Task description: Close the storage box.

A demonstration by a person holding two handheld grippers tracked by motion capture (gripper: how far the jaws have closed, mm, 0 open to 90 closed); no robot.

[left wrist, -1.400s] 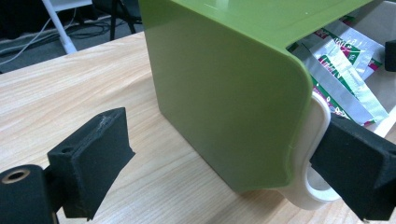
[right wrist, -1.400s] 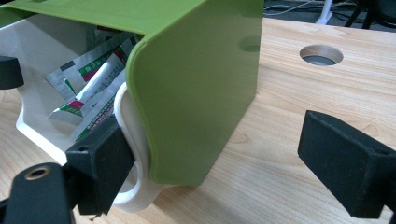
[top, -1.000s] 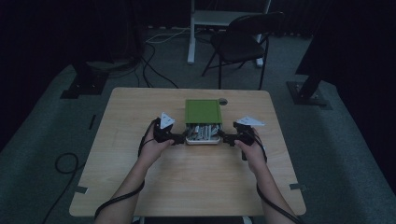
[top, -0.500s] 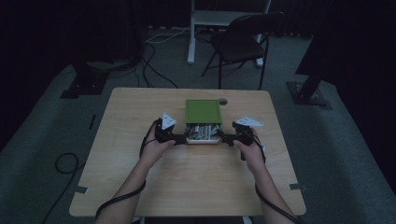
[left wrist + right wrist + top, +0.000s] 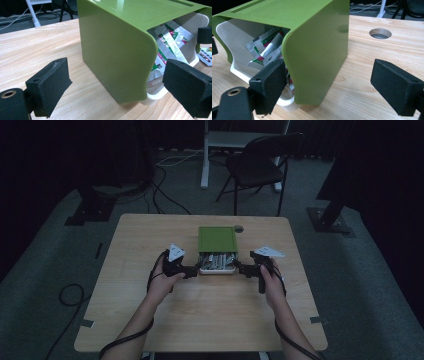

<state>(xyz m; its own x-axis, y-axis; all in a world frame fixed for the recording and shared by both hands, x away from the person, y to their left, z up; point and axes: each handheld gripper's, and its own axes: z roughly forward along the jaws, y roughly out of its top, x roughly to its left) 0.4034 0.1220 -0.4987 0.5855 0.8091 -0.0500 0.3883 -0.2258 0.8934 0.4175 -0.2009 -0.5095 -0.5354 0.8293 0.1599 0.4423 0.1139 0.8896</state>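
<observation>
On the table (image 5: 150, 320) the green cover (image 5: 217, 239) sits over a white drawer (image 5: 217, 269) that sticks out toward us and is full of sachets (image 5: 216, 260); all this lies near the middle of the table, between our two tools. Our judgement is that we are about to take the box from both sides. To do it well, we should close each tool squarely on a front corner of the cover, not on the sachets, and hold it level so the drawer does not slide out.

The left gripper (image 5: 117, 80) stands wide open around the cover's front left corner and holds nothing. The right gripper (image 5: 324, 82) is also wide open and empty, astride the front right corner.

Compared with a second ago, both grippers have hardly moved; the box lies in the same place.
</observation>
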